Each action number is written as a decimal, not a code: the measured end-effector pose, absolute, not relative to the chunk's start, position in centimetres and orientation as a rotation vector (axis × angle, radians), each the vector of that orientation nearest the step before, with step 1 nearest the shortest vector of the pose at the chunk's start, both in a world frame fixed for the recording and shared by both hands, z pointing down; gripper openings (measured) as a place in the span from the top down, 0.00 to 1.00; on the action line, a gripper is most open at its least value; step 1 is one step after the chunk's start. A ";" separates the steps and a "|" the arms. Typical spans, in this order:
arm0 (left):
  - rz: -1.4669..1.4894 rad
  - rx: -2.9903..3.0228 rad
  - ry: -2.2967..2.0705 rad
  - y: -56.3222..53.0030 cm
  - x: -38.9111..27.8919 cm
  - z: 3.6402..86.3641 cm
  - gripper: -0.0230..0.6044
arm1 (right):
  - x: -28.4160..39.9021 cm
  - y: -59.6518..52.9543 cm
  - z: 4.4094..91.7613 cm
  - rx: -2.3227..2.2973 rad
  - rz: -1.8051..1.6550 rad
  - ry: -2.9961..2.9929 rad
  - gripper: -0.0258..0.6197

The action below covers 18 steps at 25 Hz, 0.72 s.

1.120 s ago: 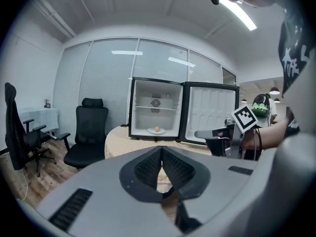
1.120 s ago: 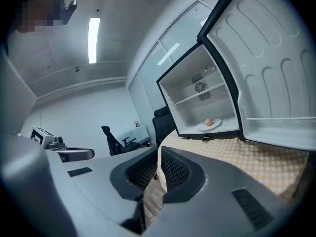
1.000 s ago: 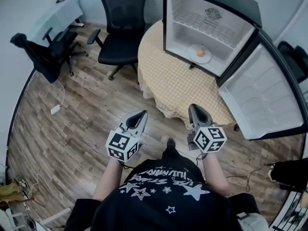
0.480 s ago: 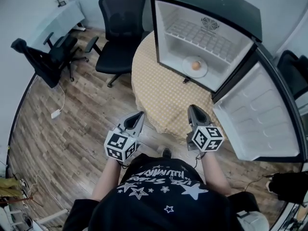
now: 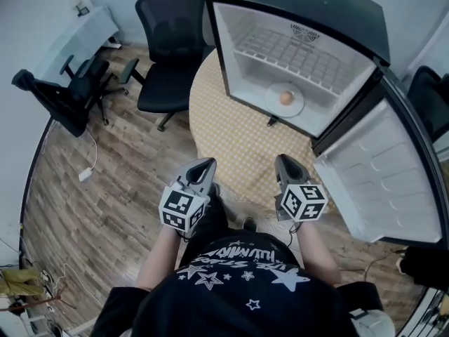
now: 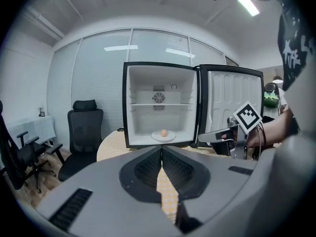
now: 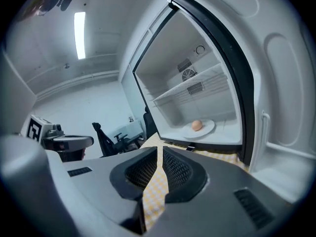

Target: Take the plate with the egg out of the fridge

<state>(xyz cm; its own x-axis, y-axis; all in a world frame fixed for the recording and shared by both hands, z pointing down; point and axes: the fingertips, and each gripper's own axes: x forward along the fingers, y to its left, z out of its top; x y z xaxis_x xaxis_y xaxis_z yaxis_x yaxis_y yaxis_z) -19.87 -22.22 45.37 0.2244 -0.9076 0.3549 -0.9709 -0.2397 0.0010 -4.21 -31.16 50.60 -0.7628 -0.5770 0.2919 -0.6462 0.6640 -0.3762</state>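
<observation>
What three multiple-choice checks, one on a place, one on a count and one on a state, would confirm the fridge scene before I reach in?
1. Where is the plate?
A. on the wire shelf
B. on the floor of the fridge
C. on the tablecloth

2. How many eggs lie on it?
A. one
B. two
C. three

3. How does the fridge door stand?
A. shut
B. swung wide open
C. taken off

Answers:
1 B, the plate rests on the bottom of the compartment.
2 A, a single egg shows on it.
3 B, the door hangs open at the right in the head view.
</observation>
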 end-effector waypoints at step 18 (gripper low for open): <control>0.404 2.573 -1.352 -36.7 -21.7 46.2 0.95 | -2.9 -39.4 50.9 1.581 0.989 -2.496 0.91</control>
